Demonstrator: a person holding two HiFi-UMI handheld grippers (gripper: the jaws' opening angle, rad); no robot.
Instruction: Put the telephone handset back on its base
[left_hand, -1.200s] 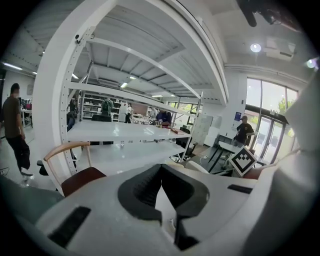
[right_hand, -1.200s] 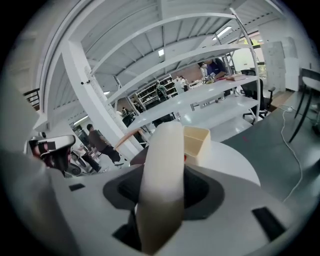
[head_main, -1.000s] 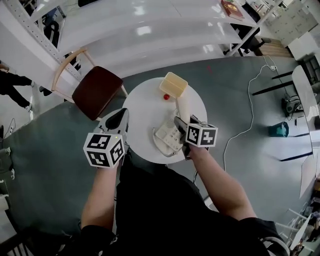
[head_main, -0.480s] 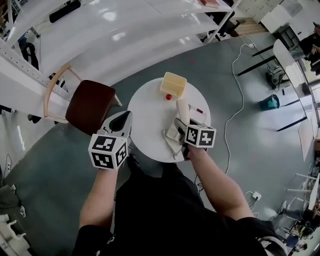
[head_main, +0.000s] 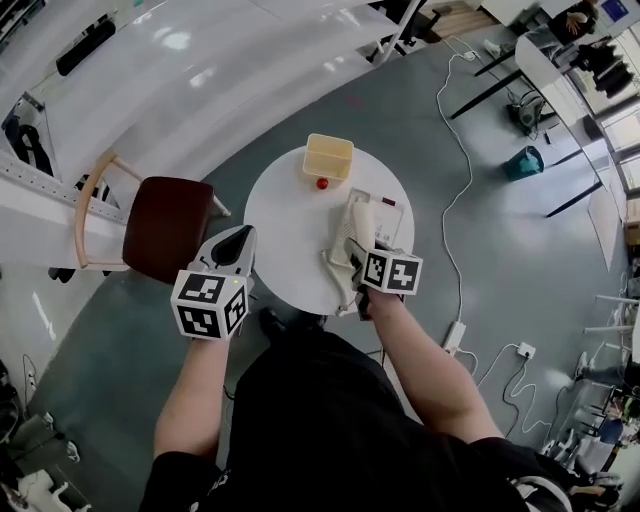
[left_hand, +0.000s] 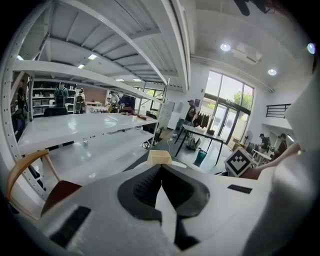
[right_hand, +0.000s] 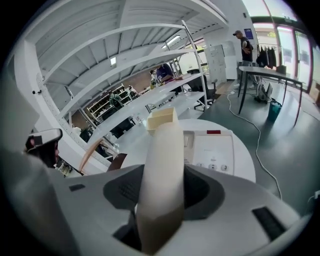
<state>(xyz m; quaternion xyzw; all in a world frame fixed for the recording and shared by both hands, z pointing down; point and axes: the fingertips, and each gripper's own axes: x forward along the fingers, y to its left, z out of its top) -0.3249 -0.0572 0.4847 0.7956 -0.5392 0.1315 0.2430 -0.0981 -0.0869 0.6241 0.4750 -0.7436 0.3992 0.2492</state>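
Currently pinched: handset (right_hand: 160, 170) was clamped between the jaws of the right gripper (right_hand: 161, 200), with its long axis run along them, away from the person.
Base: base (right_hand: 214, 148) was set on the table (head_main: 285, 225), just ahead and slightly right of the handset's far end.
Key relation: the handset was lined up near-parallel with the base's left side; contact could not be told.
Left gripper: left gripper (left_hand: 161, 172) was held with jaws pressed together on nothing, at the table's left edge, well apart from the base.
Nearer hand: the right was judged nearer.
Next move: a slight shift right and a lowering were judged needed.
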